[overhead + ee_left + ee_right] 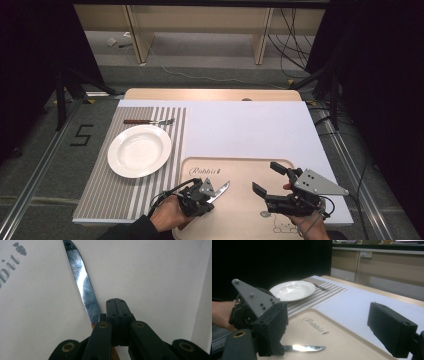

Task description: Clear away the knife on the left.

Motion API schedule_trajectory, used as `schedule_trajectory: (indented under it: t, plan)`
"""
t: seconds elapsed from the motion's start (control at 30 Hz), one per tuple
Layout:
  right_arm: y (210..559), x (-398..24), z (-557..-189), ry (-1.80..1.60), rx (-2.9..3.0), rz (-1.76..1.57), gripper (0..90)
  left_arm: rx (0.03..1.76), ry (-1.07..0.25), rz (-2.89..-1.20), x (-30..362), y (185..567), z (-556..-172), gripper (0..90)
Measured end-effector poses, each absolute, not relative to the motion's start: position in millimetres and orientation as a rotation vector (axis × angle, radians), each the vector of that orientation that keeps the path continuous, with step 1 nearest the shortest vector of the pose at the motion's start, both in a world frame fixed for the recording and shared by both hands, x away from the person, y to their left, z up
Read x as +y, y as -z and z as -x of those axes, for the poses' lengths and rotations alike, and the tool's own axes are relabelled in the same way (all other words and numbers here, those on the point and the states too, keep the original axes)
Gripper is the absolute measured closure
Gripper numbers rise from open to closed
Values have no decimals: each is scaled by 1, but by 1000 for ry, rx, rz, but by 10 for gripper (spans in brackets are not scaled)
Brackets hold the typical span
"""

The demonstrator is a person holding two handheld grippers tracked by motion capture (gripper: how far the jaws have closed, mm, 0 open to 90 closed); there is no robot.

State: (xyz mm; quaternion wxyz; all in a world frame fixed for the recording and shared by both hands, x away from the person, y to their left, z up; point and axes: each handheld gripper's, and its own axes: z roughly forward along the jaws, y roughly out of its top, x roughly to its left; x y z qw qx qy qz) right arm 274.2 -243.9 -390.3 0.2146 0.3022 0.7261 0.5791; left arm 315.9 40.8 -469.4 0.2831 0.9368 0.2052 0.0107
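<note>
Left tool: the black two-jaw left tool (212,189) sits low over the near left part of the tray, held in the person's left hand (167,214); in the left gripper view its jaws are pressed together, clenched on the knife's handle end.
Knife: a table knife with a shiny serrated steel blade and a brown wooden handle (83,287); the blade sticks out beyond the jaws and slants up and left in the left gripper view. In the high view the blade (221,190) points right and away from the person, over the tray. In the right gripper view it (305,348) lies level just above the tray's surface; whether it touches the tray I cannot tell.
Right tool: the black right tool (270,181) with a grey three-cornered plate hangs over the near right part of the tray, its jaws spread wide apart with nothing between them.
Tray: a beige rectangular plastic tray (240,165) printed with the word "Rabbit", at the near edge of the white worktop (250,125).
Plate: a round white deep plate (139,150) on a grey-and-white striped placemat (107,190), left of the tray.
Fork: a steel fork with a brown handle (148,121) lying on the placemat just beyond the plate.
</note>
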Motion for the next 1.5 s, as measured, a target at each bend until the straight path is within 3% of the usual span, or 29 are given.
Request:
schedule_trajectory:
  t: [1.5]
  plan:
    - [390, -244, -273, -1616, 2011, -833, 181, 736, -98, -2534, 72, 463, -337, 897]
